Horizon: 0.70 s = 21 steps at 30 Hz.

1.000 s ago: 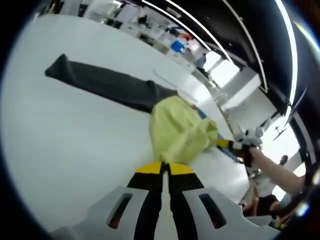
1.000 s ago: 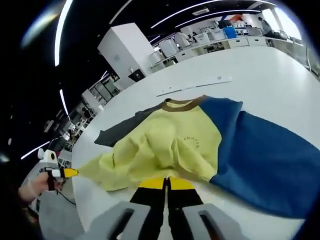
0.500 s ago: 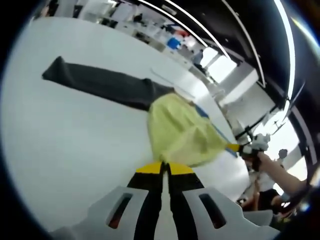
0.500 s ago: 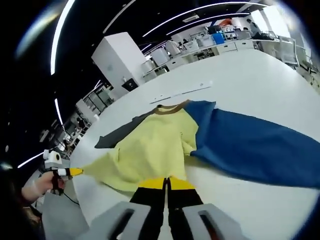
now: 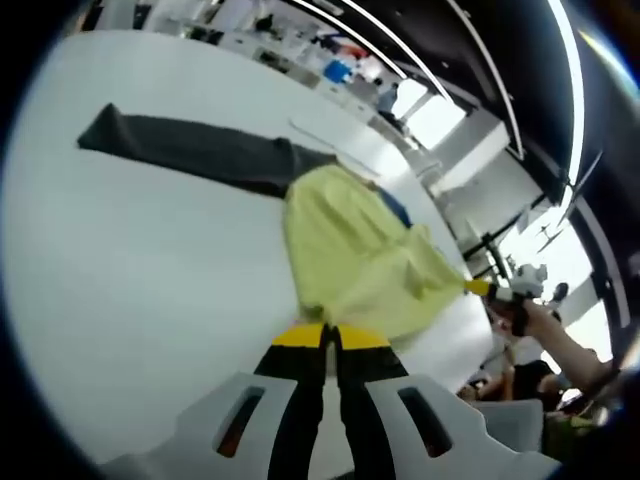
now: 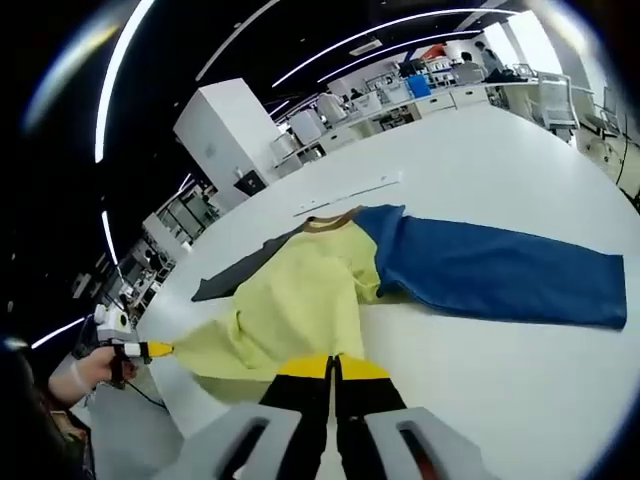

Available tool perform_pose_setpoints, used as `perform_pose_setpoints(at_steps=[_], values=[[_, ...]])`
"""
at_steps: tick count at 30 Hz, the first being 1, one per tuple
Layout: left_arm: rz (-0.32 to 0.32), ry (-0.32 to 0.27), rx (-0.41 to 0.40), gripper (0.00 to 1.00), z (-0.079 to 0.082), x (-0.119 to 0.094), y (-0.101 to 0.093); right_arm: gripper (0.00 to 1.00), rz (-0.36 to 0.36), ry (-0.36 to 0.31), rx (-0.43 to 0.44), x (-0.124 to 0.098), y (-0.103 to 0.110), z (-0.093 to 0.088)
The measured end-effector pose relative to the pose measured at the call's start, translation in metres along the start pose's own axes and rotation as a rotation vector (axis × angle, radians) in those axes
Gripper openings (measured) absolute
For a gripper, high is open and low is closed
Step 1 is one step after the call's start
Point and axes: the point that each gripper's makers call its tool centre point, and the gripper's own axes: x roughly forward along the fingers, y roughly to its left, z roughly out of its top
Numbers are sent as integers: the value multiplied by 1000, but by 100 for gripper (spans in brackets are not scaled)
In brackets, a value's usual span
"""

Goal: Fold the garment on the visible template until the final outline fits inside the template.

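A long-sleeved top lies on the white table (image 6: 520,150), with a yellow body (image 6: 300,295), a brown collar (image 6: 325,223), a blue sleeve (image 6: 500,275) and a dark grey sleeve (image 6: 240,275). My right gripper (image 6: 333,368) is shut on the yellow hem at one corner. At the left of the right gripper view, my left gripper (image 6: 160,350) pinches the other hem corner. In the left gripper view, my left gripper (image 5: 325,338) is shut on the yellow body (image 5: 340,250). The right gripper (image 5: 472,288) holds the far corner, and the grey sleeve (image 5: 200,150) stretches away to the left.
A thin white strip (image 6: 345,195) lies on the table beyond the collar, also seen as the strip (image 5: 320,135) in the left gripper view. A person's hand (image 6: 85,370) holds the left gripper past the table edge. Cabinets and benches stand far behind.
The top has been drawn toward both grippers. Its bunched yellow body has spread flatter, and the blue sleeve now lies stretched out straight.
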Motion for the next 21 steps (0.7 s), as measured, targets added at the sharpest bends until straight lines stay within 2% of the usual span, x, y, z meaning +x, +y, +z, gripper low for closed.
perform_pose_setpoints(at_steps=[8,12,17,21], values=[[-12,55,5,0,-23,-3,-3,0,-23,6,18,-23,-2,-23],[-11,100,34,0,-33,-6,-3,0,-34,5,32,-33,1,-35],[-17,124,38,0,-40,-8,-3,0,-47,19,35,-41,6,-50],[-16,168,61,0,-48,-13,-1,0,-48,23,48,-48,7,-60]])
